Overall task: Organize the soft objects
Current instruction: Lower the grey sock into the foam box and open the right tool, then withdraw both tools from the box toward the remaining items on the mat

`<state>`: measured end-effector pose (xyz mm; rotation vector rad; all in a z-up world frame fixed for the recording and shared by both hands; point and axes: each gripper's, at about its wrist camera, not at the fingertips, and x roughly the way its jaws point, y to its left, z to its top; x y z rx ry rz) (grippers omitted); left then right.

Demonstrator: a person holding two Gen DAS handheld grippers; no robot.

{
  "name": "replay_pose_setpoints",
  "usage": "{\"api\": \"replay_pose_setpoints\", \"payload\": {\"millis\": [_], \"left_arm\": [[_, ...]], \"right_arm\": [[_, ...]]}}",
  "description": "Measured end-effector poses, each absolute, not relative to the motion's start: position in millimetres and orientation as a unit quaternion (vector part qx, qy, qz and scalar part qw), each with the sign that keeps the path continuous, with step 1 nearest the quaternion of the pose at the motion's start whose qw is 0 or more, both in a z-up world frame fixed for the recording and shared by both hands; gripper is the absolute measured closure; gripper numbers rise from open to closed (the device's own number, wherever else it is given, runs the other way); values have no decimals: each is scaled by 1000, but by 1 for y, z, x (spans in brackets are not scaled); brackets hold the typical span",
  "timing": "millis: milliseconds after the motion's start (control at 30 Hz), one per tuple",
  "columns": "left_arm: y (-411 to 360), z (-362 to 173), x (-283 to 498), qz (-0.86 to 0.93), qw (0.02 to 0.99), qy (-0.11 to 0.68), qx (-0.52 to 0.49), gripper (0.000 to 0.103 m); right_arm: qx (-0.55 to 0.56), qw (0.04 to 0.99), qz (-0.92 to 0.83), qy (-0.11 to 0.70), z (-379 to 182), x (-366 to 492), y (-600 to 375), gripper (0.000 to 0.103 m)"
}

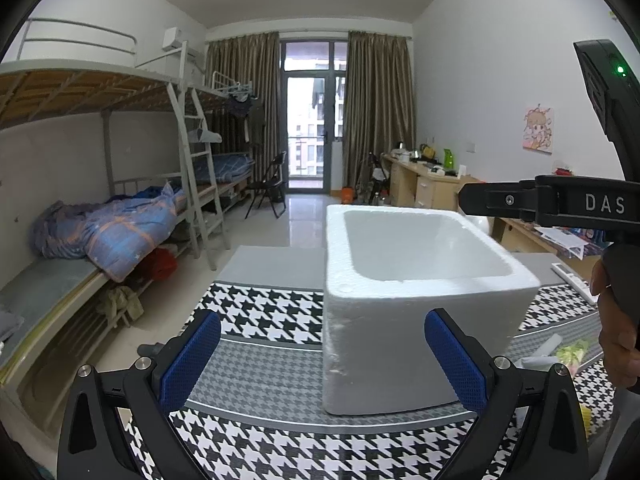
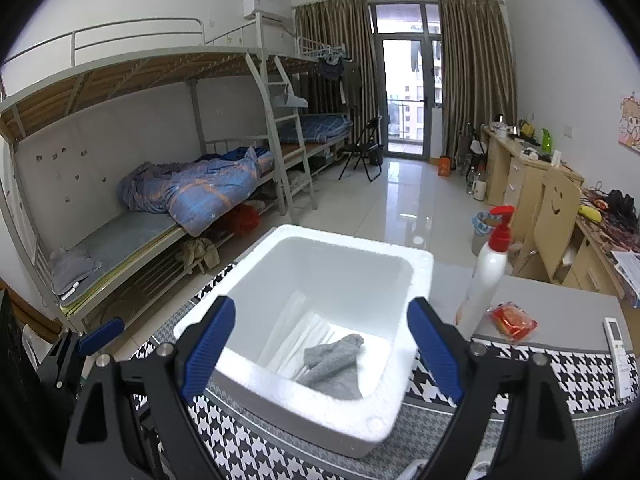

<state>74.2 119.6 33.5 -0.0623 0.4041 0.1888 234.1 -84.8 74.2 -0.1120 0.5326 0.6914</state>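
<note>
A white foam box (image 2: 416,272) stands on the houndstooth cloth (image 2: 240,440). Inside it lie a grey cloth (image 2: 336,366) and white folded sheets (image 2: 300,340). My right gripper (image 2: 322,354) hovers over the box's near rim, open, with nothing between its blue pads. In the left wrist view the same foam box (image 1: 400,328) fills the middle. My left gripper (image 1: 324,360) stands open in front of its near left corner, holding nothing. The right gripper's black body (image 1: 560,200) reaches in from the right above the box, with a hand (image 1: 616,320) on its grip.
A white pump bottle with a red top (image 2: 486,272), a red packet (image 2: 514,320) and a white remote (image 2: 620,350) sit on the table right of the box. A plastic bag with green contents (image 1: 568,350) lies by the box. Bunk beds line the left wall, desks the right.
</note>
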Motion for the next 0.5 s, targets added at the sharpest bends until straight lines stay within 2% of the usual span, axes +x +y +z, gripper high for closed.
{"api": "replay_pose_setpoints", "payload": {"millis": [500], "left_arm": [[103,37,69,82,979,186,-26,1]], "right_arm": [[-45,915,331,227,78,217,-113,12]]}}
